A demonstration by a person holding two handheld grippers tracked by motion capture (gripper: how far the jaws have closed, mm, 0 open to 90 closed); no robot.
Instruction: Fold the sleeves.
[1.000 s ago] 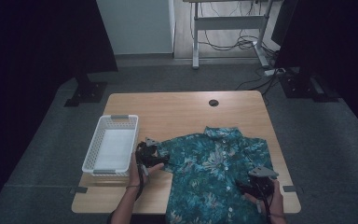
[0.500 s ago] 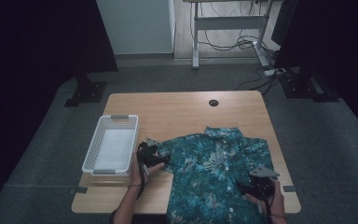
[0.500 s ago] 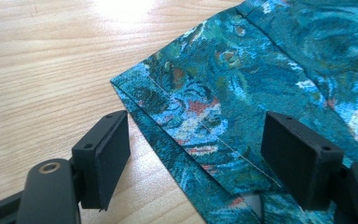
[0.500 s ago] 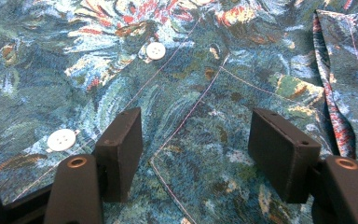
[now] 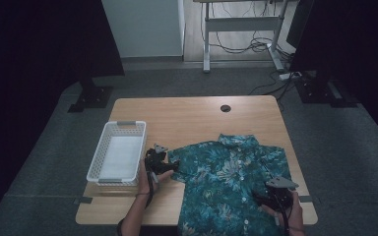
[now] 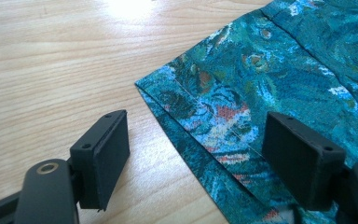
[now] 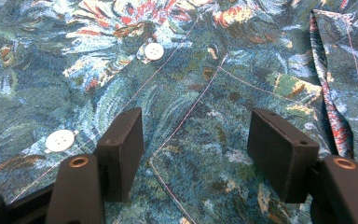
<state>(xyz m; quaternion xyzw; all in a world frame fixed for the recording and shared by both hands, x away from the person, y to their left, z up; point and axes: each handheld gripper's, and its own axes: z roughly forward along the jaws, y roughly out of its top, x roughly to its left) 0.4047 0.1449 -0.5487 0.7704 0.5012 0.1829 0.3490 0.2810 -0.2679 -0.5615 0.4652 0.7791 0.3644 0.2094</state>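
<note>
A teal floral short-sleeved shirt [image 5: 229,182] lies spread flat on the wooden table [image 5: 192,118], collar away from me. My left gripper [image 5: 163,166] sits at the shirt's left sleeve. In the left gripper view it [image 6: 198,149] stands open, and the sleeve's hemmed corner [image 6: 205,107] lies between the jaws untouched. My right gripper [image 5: 270,195] hovers over the shirt's lower right part. In the right gripper view it [image 7: 196,149] stands open above the chest pocket [image 7: 242,140] and the white buttons [image 7: 154,51], with the pads off the cloth.
A white slatted plastic basket [image 5: 118,156] stands on the table's left side, just left of my left gripper. A round cable hole [image 5: 225,108] lies near the far edge. The shirt's hem hangs over the table's near edge.
My left gripper has crept a little toward the sleeve corner. The right gripper and the shirt have stayed where they were.
</note>
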